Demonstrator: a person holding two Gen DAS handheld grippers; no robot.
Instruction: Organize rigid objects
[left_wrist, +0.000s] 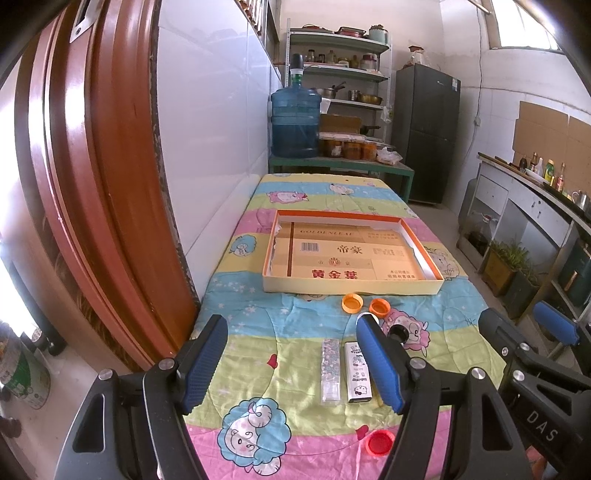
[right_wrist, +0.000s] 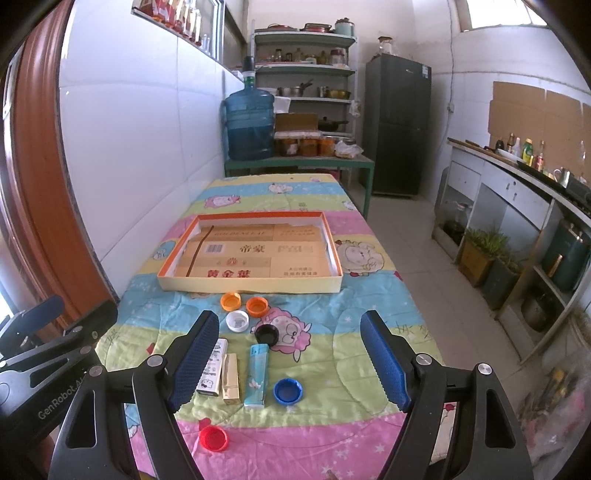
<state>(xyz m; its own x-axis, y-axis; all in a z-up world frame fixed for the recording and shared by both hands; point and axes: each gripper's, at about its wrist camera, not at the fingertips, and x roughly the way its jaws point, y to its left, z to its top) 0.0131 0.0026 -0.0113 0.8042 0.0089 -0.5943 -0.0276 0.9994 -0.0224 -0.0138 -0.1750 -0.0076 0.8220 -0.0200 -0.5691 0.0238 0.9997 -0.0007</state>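
A shallow cardboard box tray (left_wrist: 352, 286) (right_wrist: 251, 286) lies mid-table. In front of it lie bottle caps: two orange (right_wrist: 231, 300) (right_wrist: 257, 306), white (right_wrist: 238, 320), black (right_wrist: 266, 334), blue (right_wrist: 288, 390) and red (right_wrist: 213, 438) (left_wrist: 379, 442). Several lighters lie side by side: a clear patterned one (left_wrist: 330, 371), a white cartoon one (left_wrist: 357, 373) (right_wrist: 213, 367), a gold one (right_wrist: 232, 377) and a light blue one (right_wrist: 256, 374). My left gripper (left_wrist: 291, 365) is open above the lighters. My right gripper (right_wrist: 291, 360) is open above the lighters and blue cap. Both are empty.
The table has a cartoon quilt (right_wrist: 332, 369) and stands against a white wall, with a wooden door (left_wrist: 92, 184) at left. Behind are a water jug (left_wrist: 294, 123), shelves (right_wrist: 306, 74) and a fridge (right_wrist: 399, 122). A counter (right_wrist: 517, 192) runs along the right.
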